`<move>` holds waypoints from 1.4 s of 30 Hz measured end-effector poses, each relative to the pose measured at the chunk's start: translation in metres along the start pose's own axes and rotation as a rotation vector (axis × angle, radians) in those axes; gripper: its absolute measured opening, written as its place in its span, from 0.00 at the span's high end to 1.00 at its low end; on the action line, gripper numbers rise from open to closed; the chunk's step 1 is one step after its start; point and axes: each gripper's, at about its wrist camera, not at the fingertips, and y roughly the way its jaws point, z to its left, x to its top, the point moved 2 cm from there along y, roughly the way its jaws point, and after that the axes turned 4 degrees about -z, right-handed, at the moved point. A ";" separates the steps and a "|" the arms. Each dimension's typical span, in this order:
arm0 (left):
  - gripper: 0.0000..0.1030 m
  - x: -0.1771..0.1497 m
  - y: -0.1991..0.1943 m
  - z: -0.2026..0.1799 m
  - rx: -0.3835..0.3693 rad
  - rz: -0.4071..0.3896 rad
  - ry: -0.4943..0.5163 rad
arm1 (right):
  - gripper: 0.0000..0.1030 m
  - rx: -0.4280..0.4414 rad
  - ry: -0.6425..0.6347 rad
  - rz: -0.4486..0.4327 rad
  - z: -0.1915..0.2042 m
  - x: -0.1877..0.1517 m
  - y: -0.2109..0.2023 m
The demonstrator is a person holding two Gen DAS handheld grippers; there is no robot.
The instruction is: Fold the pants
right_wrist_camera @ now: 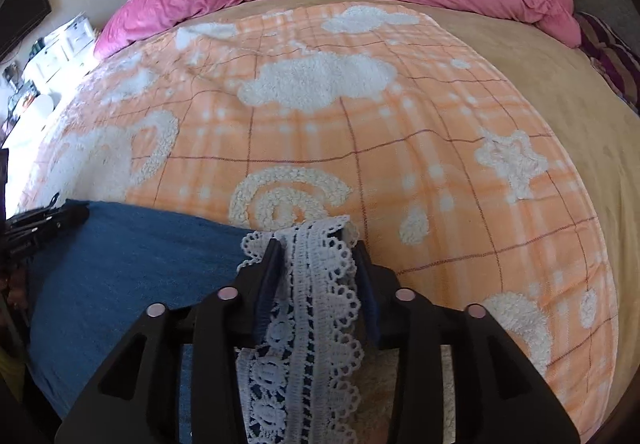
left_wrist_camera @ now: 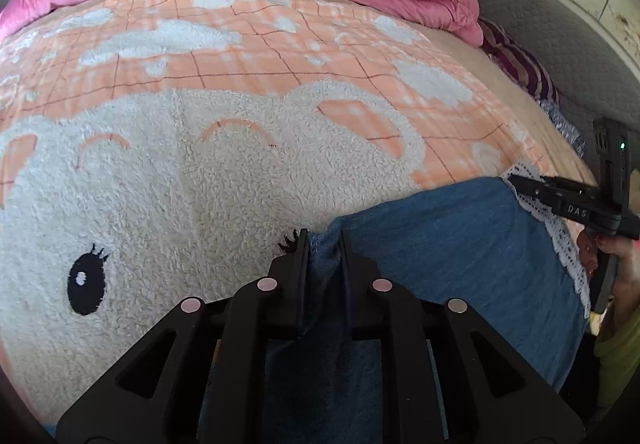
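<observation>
Risking a lopsided fold if either grip slips: left tool [left_wrist_camera: 324, 240] pinching a bunched corner of the blue pants [left_wrist_camera: 452, 244] between narrowly parted fingers, right tool [right_wrist_camera: 316, 244] pinching the white lace trim [right_wrist_camera: 316, 308] at the opposite corner, with only loose, open lace in that bite. Pulling unevenly could tear lace free or let denim slide out, dropping one corner onto the blanket [right_wrist_camera: 400, 132] and skewing the edge. Dragging across the fleecy pile could also snag lace and wrinkle the layer beneath. Lying at the near edge of the bed, spread flat over the blanket, with the held edge running left to right between both tools; likely long axis along that line, lace end toward the right, though hidden lower portions leave that uncertain.
</observation>
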 end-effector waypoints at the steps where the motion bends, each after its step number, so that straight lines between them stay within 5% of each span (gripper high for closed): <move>1: 0.89 0.000 -0.001 0.001 -0.006 -0.003 -0.008 | 0.56 -0.005 0.004 -0.009 -0.001 0.000 -0.002; 4: 0.72 0.000 -0.014 0.006 0.021 -0.040 -0.042 | 0.44 0.004 0.064 -0.091 -0.011 0.001 -0.025; 7: 0.66 -0.002 -0.038 0.007 0.017 -0.072 -0.080 | 0.43 0.047 0.164 -0.168 -0.026 -0.006 -0.062; 10: 0.65 -0.008 -0.065 -0.002 0.099 -0.102 -0.032 | 0.39 0.086 0.232 -0.205 -0.031 -0.023 -0.094; 20: 0.50 -0.050 -0.163 0.011 0.142 -0.194 -0.102 | 0.36 0.156 0.325 -0.158 -0.011 -0.086 -0.151; 29: 0.45 -0.107 -0.245 0.085 0.276 -0.280 -0.283 | 0.36 0.183 0.421 -0.096 -0.017 -0.125 -0.141; 34: 0.41 -0.124 -0.254 0.112 0.317 -0.271 -0.377 | 0.34 0.200 0.462 -0.075 -0.022 -0.130 -0.125; 39: 0.40 -0.128 -0.233 0.114 0.263 -0.240 -0.399 | 0.37 0.305 0.499 -0.096 -0.019 -0.135 -0.128; 42: 0.42 -0.132 -0.219 0.114 0.268 -0.226 -0.422 | 0.46 0.295 0.487 -0.097 -0.017 -0.138 -0.126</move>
